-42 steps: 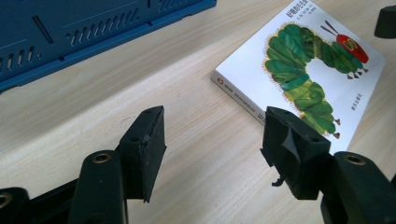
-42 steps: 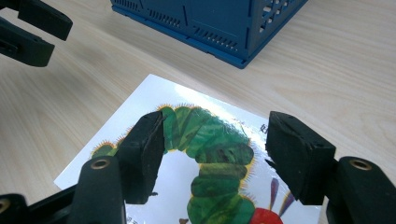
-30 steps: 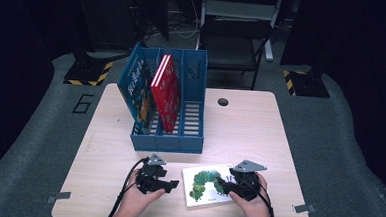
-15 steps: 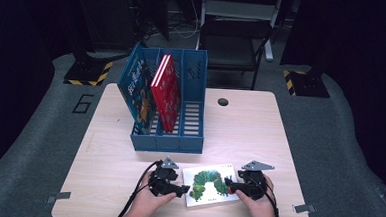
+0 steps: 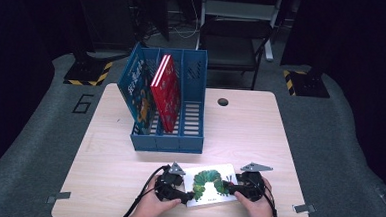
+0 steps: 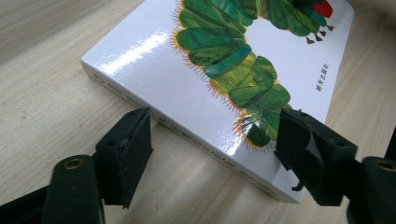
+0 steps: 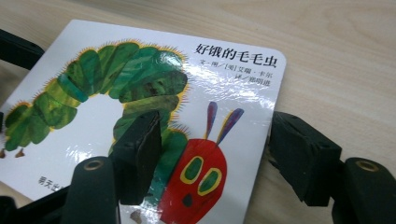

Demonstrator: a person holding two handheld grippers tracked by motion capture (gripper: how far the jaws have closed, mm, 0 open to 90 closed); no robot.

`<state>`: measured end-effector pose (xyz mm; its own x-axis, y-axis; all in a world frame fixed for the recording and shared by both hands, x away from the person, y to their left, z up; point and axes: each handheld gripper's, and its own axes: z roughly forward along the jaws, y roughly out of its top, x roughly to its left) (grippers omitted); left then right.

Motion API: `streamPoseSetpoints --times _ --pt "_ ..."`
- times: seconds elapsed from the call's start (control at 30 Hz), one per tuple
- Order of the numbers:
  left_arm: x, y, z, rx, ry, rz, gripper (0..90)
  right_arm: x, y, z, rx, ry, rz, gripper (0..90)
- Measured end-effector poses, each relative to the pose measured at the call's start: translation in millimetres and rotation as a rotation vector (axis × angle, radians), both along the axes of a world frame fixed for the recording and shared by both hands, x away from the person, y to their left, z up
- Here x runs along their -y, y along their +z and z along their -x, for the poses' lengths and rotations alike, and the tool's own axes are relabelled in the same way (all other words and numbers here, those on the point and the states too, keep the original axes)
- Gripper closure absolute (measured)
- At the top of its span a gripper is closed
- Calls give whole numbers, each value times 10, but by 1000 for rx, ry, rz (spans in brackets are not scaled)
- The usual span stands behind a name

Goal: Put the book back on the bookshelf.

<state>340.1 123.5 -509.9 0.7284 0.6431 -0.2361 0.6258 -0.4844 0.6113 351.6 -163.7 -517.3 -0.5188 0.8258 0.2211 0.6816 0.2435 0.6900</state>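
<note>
A white board book with a green caterpillar [image 5: 209, 183] lies flat near the table's front edge. In the left gripper view the book [image 6: 224, 79] shows its spine corner, and my left gripper [image 6: 215, 154] is open. One jaw is on the wood beside the spine, the other over the cover's corner. From the high view, the left gripper [image 5: 184, 193] sits at the book's left end. My right gripper [image 7: 219, 158] is open across the book [image 7: 140, 93], one jaw over the cover and one off its edge. It [image 5: 232, 187] sits at the right end.
A blue file rack [image 5: 167, 139] stands mid-table behind the book, holding a blue book [image 5: 139, 90] and a red book [image 5: 167, 92] upright. A round cable hole [image 5: 223, 101] lies at the back. A chair [image 5: 234, 40] stands beyond the table.
My left gripper has slid right up to the book's left end. The right gripper has shifted slightly right at the other end. The book has stayed in place.
</note>
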Motion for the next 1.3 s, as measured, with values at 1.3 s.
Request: streamPoseSetpoints --times 1.3 --pt "-401 38 222 -5 18 -69 306 -376 71 202 -75 55 46 366"
